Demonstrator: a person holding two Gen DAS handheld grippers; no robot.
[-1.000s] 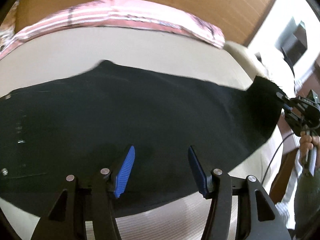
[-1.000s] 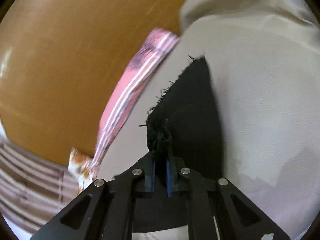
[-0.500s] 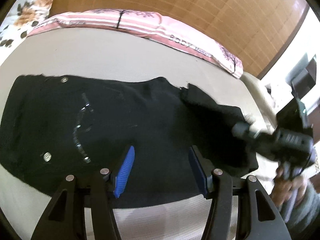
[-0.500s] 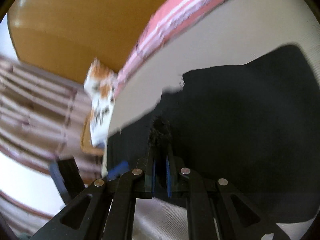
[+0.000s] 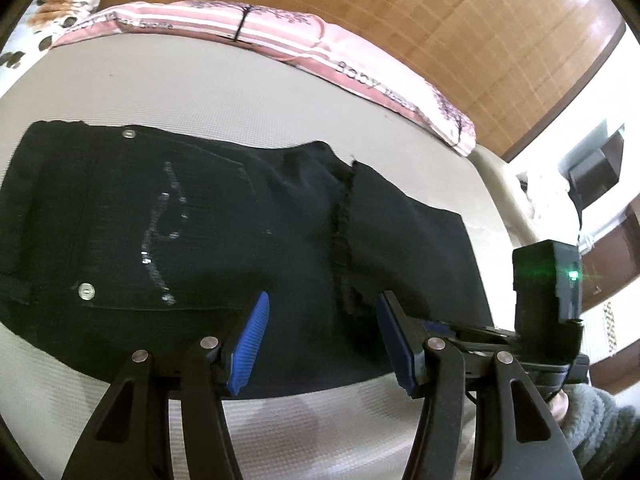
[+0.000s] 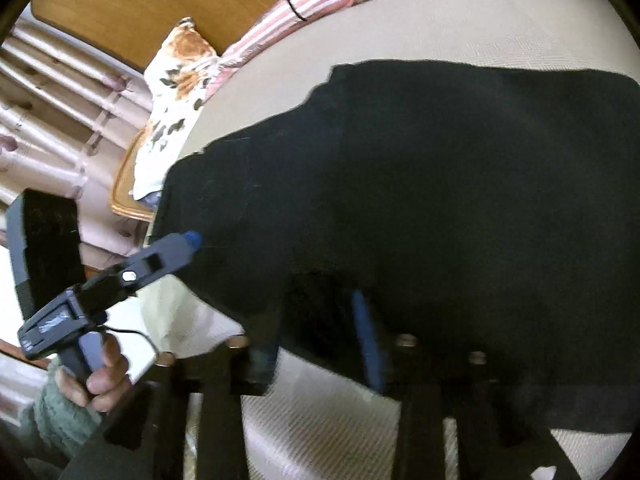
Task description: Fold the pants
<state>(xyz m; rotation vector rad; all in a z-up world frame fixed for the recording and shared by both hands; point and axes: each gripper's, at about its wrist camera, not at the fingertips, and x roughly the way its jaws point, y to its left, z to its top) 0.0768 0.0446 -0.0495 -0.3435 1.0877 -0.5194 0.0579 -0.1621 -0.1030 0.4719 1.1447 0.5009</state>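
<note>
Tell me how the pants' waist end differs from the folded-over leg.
The waist end carries metal rivets and sparkly pocket trim; the folded leg is plain. The waist end lies uncovered; the folded leg lies on top of other cloth, its frayed hem toward the waist. Both are black and lie flat.

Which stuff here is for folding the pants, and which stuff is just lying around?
For the job:
black pants
left gripper, open
right gripper, open

Just lying around:
pink striped blanket
flowery pillow
beige bed cover, under the pants
</note>
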